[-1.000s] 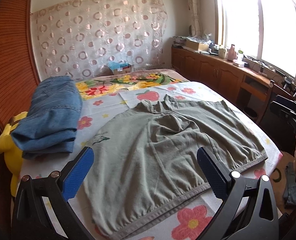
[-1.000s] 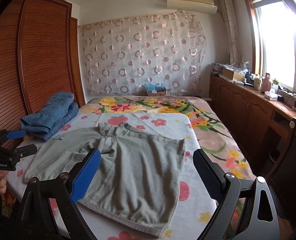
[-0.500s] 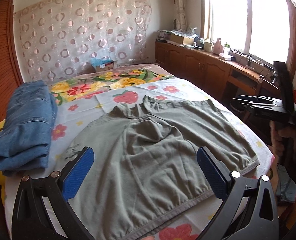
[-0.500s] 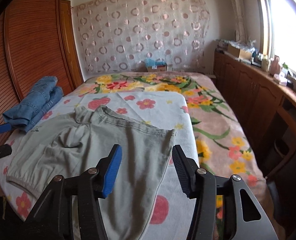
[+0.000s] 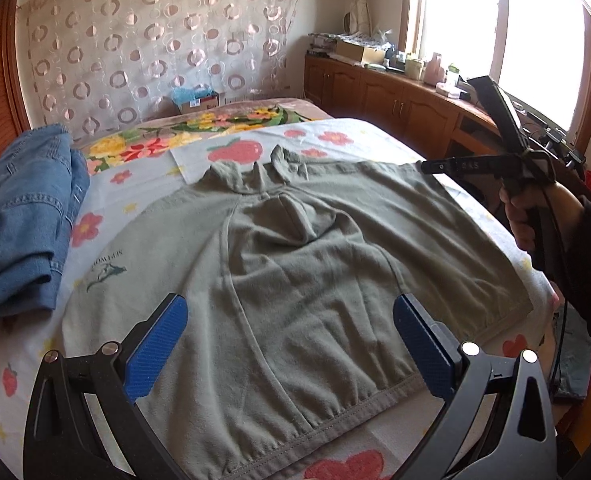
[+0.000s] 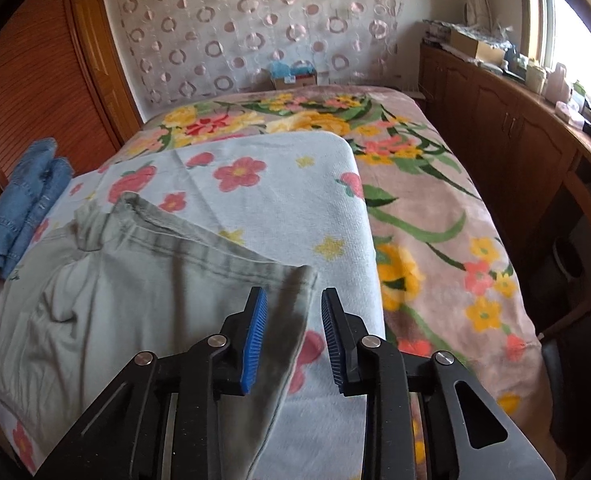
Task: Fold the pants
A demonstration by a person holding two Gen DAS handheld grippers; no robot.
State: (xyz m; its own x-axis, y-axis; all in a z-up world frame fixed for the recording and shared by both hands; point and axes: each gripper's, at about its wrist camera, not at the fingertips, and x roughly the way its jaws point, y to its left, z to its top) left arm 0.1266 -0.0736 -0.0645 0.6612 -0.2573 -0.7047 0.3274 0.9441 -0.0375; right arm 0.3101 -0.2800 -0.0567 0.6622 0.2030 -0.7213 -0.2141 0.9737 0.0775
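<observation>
The grey-green pants lie spread flat on a bed, on a pale sheet with red flowers that covers the near part of a pink blanket with yellow and green blooms. The waistband runs along the far side, and one hem edge lies along the near edge of the bed in the left wrist view. A small printed logo shows on the cloth toward the left.

The left hand-held gripper hangs above the near part of the pants with its blue pads set wide apart and nothing between them; the pads do not touch the cloth.

The right hand-held gripper is over the right-hand corner of the pants. Its jaws are closing, and the edge of the cloth lies in the narrow gap between the blue pads; the pads do not yet press on it. In the left wrist view a hand in a dark sleeve holds this gripper at the right side of the bed.

Folded blue jeans sit in a stack at the left side of the bed, apart from the pants. At the head of the bed a small open cardboard box holds something blue and crumpled; what it is cannot be told. A wooden cabinet under the window carries boxes and bottles.
</observation>
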